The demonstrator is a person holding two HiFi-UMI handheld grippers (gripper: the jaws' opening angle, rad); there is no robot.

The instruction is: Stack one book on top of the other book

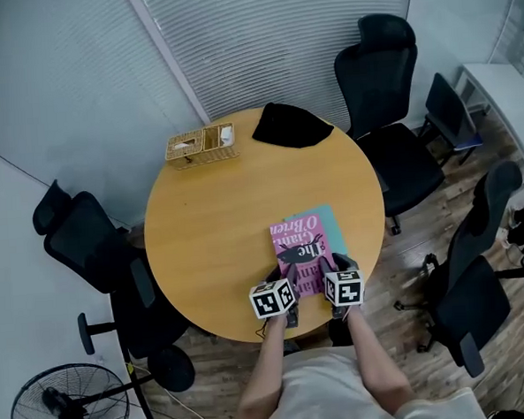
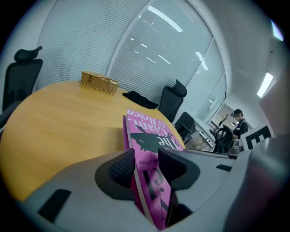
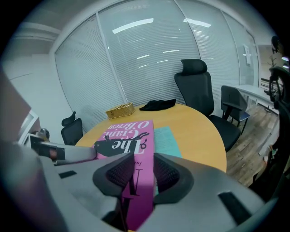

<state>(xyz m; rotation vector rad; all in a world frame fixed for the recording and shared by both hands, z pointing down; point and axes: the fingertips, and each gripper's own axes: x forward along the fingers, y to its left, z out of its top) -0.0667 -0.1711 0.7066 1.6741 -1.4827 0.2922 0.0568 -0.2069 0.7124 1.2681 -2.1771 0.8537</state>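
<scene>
We hold pink book (image 1: 302, 250) with both claws. Left claw (image 2: 145, 165) pinches its near left edge, one pad on each cover. Right claw (image 3: 136, 174) pinches near right edge same way. Pink book lies over teal book (image 1: 332, 226), teal strip showing along its right side; we cannot tell if they touch. Both on near right part of counter (image 1: 210, 225). Basket (image 1: 201, 146) and black cloth (image 1: 290, 124) at far edge.

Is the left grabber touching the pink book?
Touching. In the left gripper view, the left gripper has its jaws pinched on the near edge of the pink book, pressing on both covers with no gap.
</scene>
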